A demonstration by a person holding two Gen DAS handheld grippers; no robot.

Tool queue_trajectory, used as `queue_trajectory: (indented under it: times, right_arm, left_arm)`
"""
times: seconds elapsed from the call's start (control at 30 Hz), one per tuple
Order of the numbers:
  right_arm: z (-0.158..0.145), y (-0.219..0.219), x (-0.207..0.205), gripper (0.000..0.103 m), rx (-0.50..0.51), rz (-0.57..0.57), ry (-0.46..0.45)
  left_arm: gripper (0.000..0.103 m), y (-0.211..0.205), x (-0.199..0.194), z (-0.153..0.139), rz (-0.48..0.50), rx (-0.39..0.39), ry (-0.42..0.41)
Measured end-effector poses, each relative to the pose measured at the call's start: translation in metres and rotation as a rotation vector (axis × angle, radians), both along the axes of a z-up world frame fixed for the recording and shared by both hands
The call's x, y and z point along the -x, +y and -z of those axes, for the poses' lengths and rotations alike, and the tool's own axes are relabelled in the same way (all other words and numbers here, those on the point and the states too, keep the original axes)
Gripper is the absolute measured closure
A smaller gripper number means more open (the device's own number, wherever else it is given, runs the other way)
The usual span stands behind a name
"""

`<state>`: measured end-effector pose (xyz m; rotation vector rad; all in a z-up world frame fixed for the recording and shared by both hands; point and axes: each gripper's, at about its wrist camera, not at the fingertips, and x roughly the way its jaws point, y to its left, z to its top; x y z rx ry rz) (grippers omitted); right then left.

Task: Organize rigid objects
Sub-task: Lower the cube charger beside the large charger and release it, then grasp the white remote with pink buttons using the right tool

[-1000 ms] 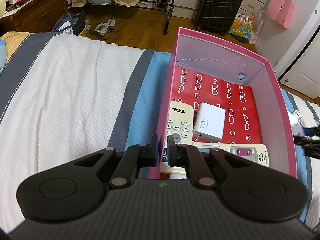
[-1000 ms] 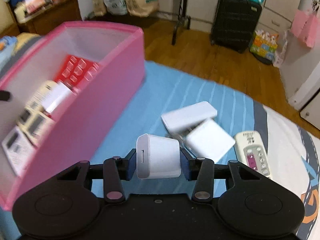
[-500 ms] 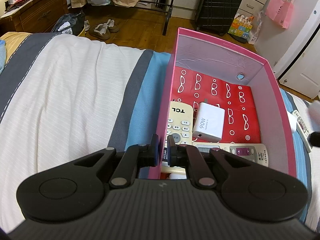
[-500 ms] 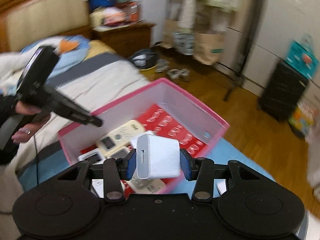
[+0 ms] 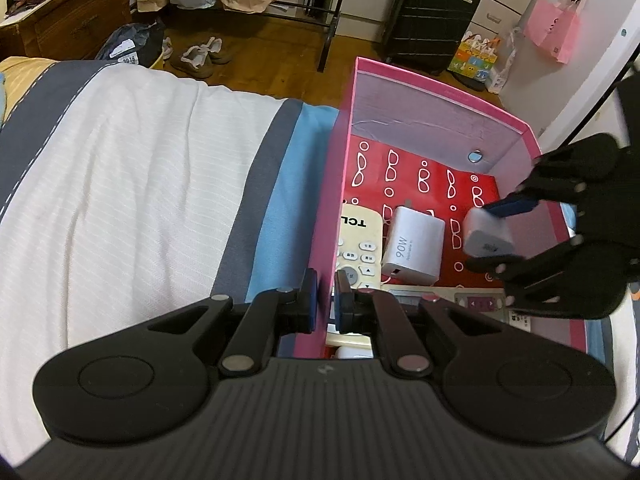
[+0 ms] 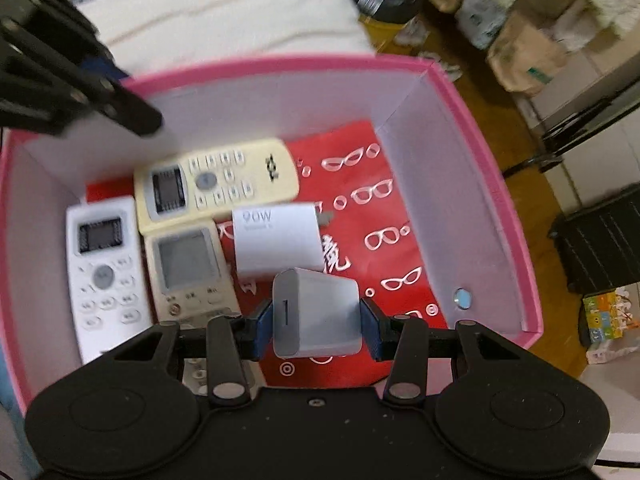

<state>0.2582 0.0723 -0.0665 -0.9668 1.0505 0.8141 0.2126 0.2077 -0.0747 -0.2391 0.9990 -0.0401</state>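
Note:
A pink box [image 5: 440, 92] with a red glasses-print floor sits on the bed. My left gripper [image 5: 325, 298] is shut on the box's near left wall [image 5: 335, 200]. My right gripper [image 6: 318, 322] is shut on a small white charger [image 6: 320, 312] and holds it over the box's inside; it also shows in the left wrist view [image 5: 490, 236]. In the box lie a white 90W charger [image 6: 276, 240], a cream TCL remote [image 6: 216, 184], a white remote [image 6: 106, 272] and a cream remote with a screen [image 6: 188, 268].
The bed has a striped white, grey and blue cover [image 5: 140, 200]. Beyond it are a wooden floor, shoes [image 5: 200, 54], paper bags, a black suitcase [image 5: 428, 20] and a wooden dresser [image 5: 68, 12].
My right gripper has carried the small white charger from beside the box to above its inside, now looking down into it. My left gripper has kept its hold on the box wall.

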Motion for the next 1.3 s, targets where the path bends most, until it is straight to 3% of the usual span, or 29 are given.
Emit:
queue_trajectory:
  times: [0.33, 0.7, 0.77, 0.8, 0.93, 1.13, 1.2, 1.3]
  right_arm:
    - [0.016, 0.012, 0.006, 0.053, 0.090, -0.102, 0.005]
    - [0.012, 0.008, 0.011, 0.052, 0.042, -0.083, 0.081]
    - [0.007, 0.003, 0.006, 0.050, 0.002, -0.044, 0.088]
    - [0.003, -0.002, 0.003, 0.044, -0.024, -0.028, 0.082]
    - [-0.033, -0.030, -0.001, 0.043, -0.198, 0.034, 0.050]
    - [-0.098, -0.103, 0.009, 0.042, -0.583, 0.257, -0.020]
    - [-0.111, -0.129, 0.010, 0.041, -0.633, 0.322, -0.049]
    - [-0.115, -0.165, 0.015, 0.041, -0.618, 0.405, -0.052]
  left_arm:
    - [0.096, 0.004, 0.001, 0.000, 0.007, 0.002, -0.003]
    - [0.096, 0.005, 0.001, 0.000, 0.008, 0.002, -0.003]
    - [0.096, 0.005, 0.001, 0.000, 0.007, 0.004, -0.002]
    - [0.096, 0.005, 0.001, 0.000, 0.008, 0.004, -0.002]
    - [0.096, 0.005, 0.001, -0.001, 0.007, 0.006, 0.000]
    - [0.096, 0.005, 0.000, -0.001, 0.005, 0.005, 0.004]
    - [0.096, 0.005, 0.001, -0.001, 0.005, 0.004, 0.004]
    - [0.096, 0.005, 0.000, -0.001, 0.004, 0.002, 0.004]
